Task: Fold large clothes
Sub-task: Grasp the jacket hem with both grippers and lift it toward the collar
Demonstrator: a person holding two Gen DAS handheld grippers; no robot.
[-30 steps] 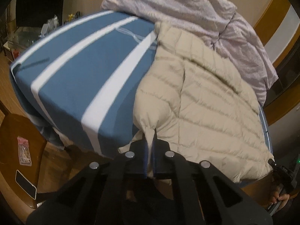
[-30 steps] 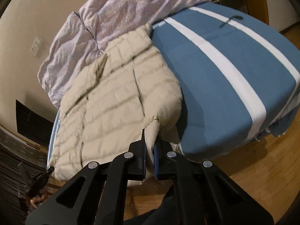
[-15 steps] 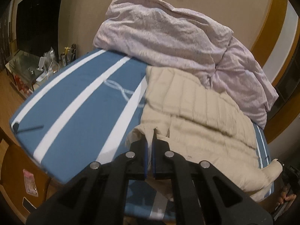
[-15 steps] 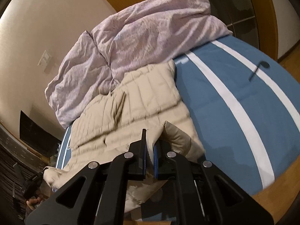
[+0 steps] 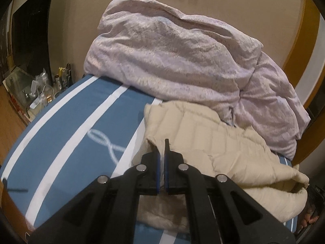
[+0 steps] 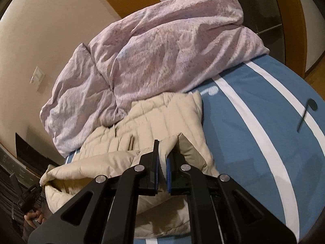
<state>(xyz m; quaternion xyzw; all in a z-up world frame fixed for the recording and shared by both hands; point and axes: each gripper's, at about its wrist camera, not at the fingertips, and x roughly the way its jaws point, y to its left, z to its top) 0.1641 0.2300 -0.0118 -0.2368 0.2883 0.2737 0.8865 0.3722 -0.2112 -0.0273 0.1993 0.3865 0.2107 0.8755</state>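
- Left wrist view: the left gripper [image 5: 161, 152] is pinching a thin fold of the cream quilted jacket [image 5: 213, 152]; its two fingers are pressed almost together on the cloth.
- The jacket is lying on the right half of the bed [image 5: 77, 134], which has a blue cover with white stripes, and part of the jacket is doubling over on itself near the gripper.
- The gripper's black body is hiding the near edge of the jacket, and the cloth below it is blurring into a pale smear.
- A crumpled lilac duvet [image 5: 172, 61] is piling against the wall behind the jacket and touching its far edge.
- At the lower right rim the other hand [image 5: 309, 219] is barely showing; the gripper there is too dark to make out.
- Clutter on a low shelf [image 5: 40, 89] at the left is too small to name.

- Right wrist view: the right gripper [image 6: 161, 154] is clamping a thicker bunch of the same jacket [image 6: 162, 118], its fingers closed tight on it.
- The jacket is lying left of centre on the blue striped bed [image 6: 254, 142], its far end butting against the duvet [image 6: 152, 50].
- Its lower left corner is lifting toward the picture's edge, where a hand [image 6: 33, 217] and a dark gripper part are half cut off.
- The jacket's near edge is hiding under the gripper frame.
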